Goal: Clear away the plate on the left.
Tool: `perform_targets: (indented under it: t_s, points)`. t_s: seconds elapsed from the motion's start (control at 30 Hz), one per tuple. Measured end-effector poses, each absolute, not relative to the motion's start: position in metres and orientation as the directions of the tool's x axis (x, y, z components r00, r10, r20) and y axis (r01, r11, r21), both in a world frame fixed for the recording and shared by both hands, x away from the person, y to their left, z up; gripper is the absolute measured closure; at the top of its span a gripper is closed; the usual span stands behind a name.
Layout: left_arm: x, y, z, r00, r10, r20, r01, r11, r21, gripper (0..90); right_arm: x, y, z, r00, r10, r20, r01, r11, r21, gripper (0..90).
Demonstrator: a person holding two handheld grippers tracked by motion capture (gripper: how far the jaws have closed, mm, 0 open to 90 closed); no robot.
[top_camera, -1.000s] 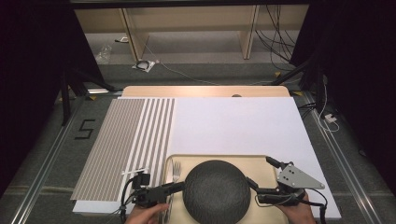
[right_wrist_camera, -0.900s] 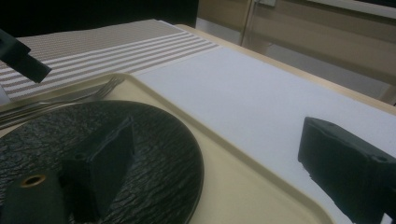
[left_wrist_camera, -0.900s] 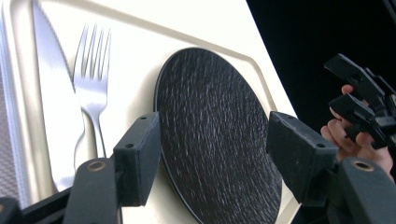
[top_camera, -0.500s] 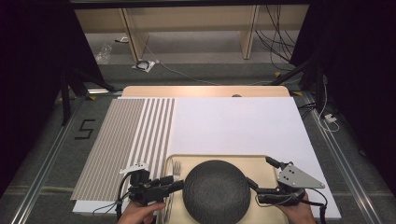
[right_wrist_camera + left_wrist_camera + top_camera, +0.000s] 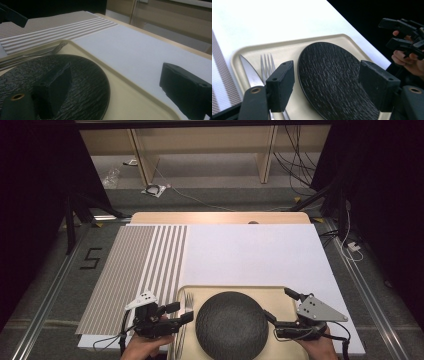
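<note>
The high view looks forward and down on the table point(image 5: 250, 255); both gripper views sit low and close, sharing the black plate point(image 5: 334, 77).

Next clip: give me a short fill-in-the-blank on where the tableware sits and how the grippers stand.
1. The black plate rests on a beige ____.
2. Between the knife and the plate lies a ____.
3. The left gripper has its jaws ____, empty.
4. The striped part of the mat lies on the person's ____ side.

Missing words: tray; fork; open; left
</note>
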State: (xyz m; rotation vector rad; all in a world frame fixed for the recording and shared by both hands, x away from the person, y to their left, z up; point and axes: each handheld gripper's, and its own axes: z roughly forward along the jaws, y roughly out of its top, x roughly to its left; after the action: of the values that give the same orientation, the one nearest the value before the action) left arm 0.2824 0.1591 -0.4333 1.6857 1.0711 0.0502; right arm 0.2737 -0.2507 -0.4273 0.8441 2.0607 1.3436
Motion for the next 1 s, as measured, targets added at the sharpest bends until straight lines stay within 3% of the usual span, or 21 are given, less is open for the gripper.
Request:
perform_targets:
  t_s: [1.0]
  points:
    - [0.2738,0.1649,-0.4343,0.682,0.704,-0.197,0.371,-0.102,0.923,16.5,0.2731,-0.2509,-0.4263,-0.662,0.743,-0.095,0.210,0.305,0.929,12.0]
